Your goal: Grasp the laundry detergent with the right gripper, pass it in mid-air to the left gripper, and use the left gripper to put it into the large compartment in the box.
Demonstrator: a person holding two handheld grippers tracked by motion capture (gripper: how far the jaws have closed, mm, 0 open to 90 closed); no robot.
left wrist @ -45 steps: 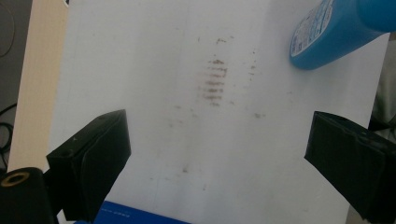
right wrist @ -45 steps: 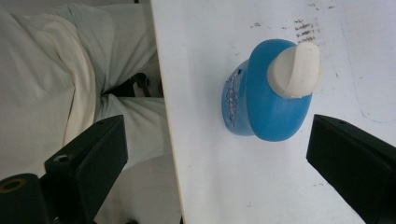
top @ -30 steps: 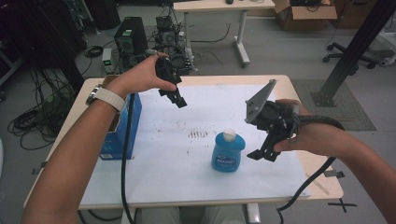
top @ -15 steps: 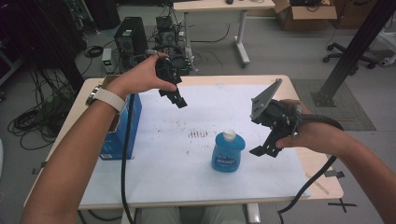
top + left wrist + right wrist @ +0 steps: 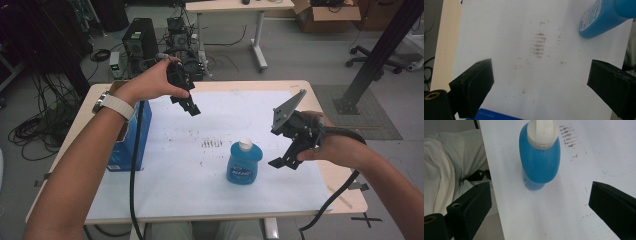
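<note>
While the blue soap bottle (image 5: 244, 163) is standing upright near the front of the white table cover (image 5: 240, 115), the right gripper (image 5: 284, 161) is hovering just beside it — jaws spread wide, gripping nothing. Farther back, the left gripper (image 5: 192, 107) is hanging above the sheet, jaws likewise parted, near a blue box (image 5: 131, 145).

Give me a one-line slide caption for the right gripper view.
Open right gripper lined up on the upright blue bottle with a white cap, not yet touching it.
</note>
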